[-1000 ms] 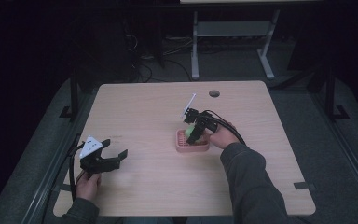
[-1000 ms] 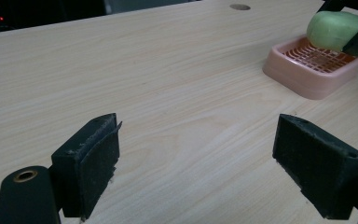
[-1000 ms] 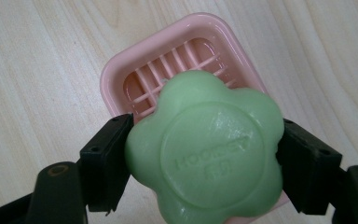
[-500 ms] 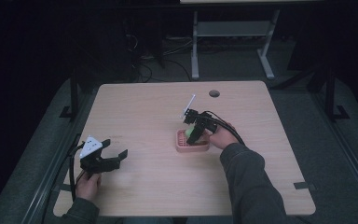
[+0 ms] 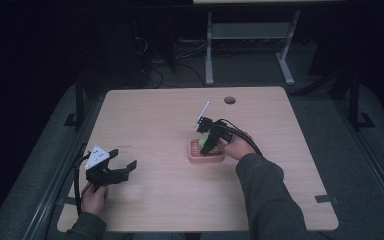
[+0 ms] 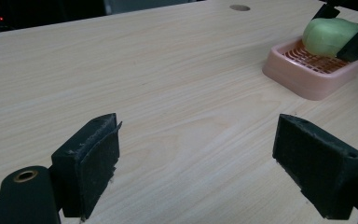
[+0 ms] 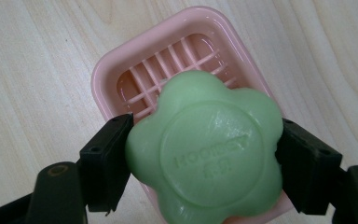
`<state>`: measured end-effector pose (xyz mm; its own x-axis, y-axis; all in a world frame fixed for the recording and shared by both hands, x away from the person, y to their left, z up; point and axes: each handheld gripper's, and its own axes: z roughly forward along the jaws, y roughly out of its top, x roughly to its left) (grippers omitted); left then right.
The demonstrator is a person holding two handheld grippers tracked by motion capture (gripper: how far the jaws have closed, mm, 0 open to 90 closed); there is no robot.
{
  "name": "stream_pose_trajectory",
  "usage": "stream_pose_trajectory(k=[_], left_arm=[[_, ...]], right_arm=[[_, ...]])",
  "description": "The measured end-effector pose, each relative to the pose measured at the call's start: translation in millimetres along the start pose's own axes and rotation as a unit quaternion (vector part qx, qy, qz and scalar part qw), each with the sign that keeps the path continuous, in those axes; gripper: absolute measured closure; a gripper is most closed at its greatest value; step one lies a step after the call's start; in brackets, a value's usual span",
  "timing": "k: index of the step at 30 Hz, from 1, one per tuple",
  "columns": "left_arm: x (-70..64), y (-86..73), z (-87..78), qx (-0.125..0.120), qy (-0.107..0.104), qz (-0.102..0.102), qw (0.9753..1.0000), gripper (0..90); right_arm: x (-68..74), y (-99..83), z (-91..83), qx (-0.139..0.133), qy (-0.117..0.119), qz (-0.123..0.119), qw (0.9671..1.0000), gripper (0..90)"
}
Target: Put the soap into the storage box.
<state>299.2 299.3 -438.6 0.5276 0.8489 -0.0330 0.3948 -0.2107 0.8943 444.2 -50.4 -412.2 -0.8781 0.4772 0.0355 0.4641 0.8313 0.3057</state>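
A green flower-shaped soap is clamped between the jaws of my right gripper, held just over a pink slatted soap dish. In the high view the right gripper tilts down over the dish near the table's middle. From the left gripper view the soap sits at the dish far right, still pinched by black jaws. My left gripper rests open near the front left edge, its pads wide apart over bare wood.
The light wooden table has a round cable hole at the back right. A metal frame and cables stand on the dark floor behind. A sleeve reaches in from the bottom right.
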Motion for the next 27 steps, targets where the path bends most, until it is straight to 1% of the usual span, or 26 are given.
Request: stream_pose_trajectory(k=[18,24,27], left_arm=[[-0.1,0.2,0.1,-0.001,0.0,-0.001,1.0,14.1],[0.1,0.0,0.5,-0.002,0.002,-0.005,1.0,14.1],[0.6,-0.1,0.7,0.0,0.002,-0.004,1.0,14.1]], right_arm=[[0.5,0.3,0.9,0.003,-0.001,0.001,1.0,25.4],[1.1,1.3,3.2,0.007,0.0,-0.001,1.0,25.4],[0.6,1.6,1.8,0.0,0.003,0.001,1.0,25.8]])
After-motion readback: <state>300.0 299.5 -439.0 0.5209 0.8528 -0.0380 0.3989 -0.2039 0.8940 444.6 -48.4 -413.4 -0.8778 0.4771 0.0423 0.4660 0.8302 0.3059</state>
